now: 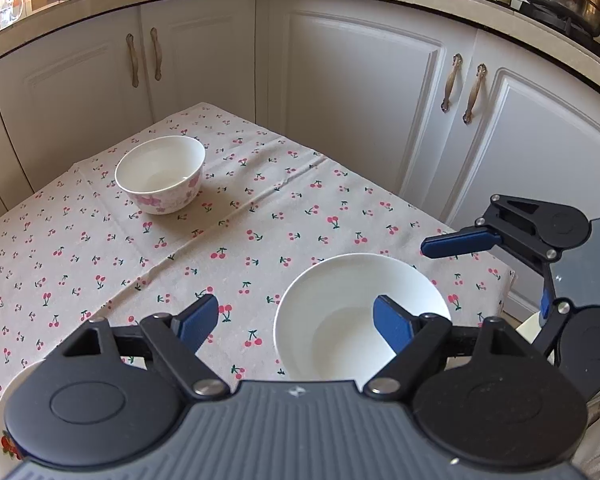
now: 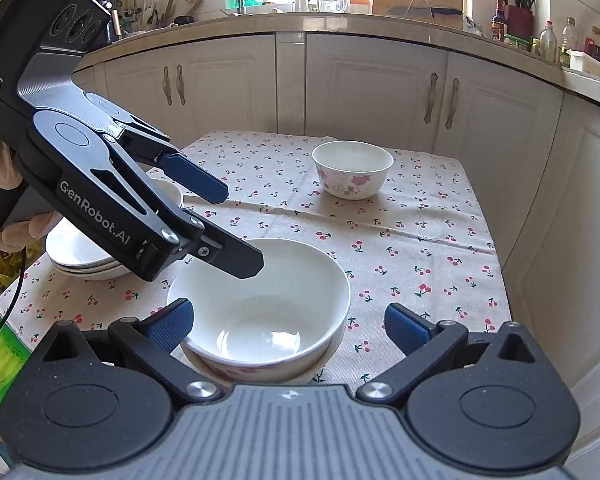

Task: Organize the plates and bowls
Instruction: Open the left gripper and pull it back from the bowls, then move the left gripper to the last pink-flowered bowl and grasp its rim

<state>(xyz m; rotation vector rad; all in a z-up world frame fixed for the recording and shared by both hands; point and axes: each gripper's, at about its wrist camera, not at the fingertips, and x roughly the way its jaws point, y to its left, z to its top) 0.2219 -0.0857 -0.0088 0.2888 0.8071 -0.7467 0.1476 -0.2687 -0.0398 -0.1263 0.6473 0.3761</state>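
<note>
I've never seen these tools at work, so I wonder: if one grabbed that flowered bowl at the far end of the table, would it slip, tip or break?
The flowered bowl looks glazed and glossy, so probably slippery and breakable. It stands upright on a narrow foot and wrinkled cherry-print tablecloth, so pushing it may tip it.

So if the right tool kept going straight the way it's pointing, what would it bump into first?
Probably the white bowl right in front of the right tool. Its open fingers sit on either side of the bowl without touching it, though depth is hard to judge.
</note>
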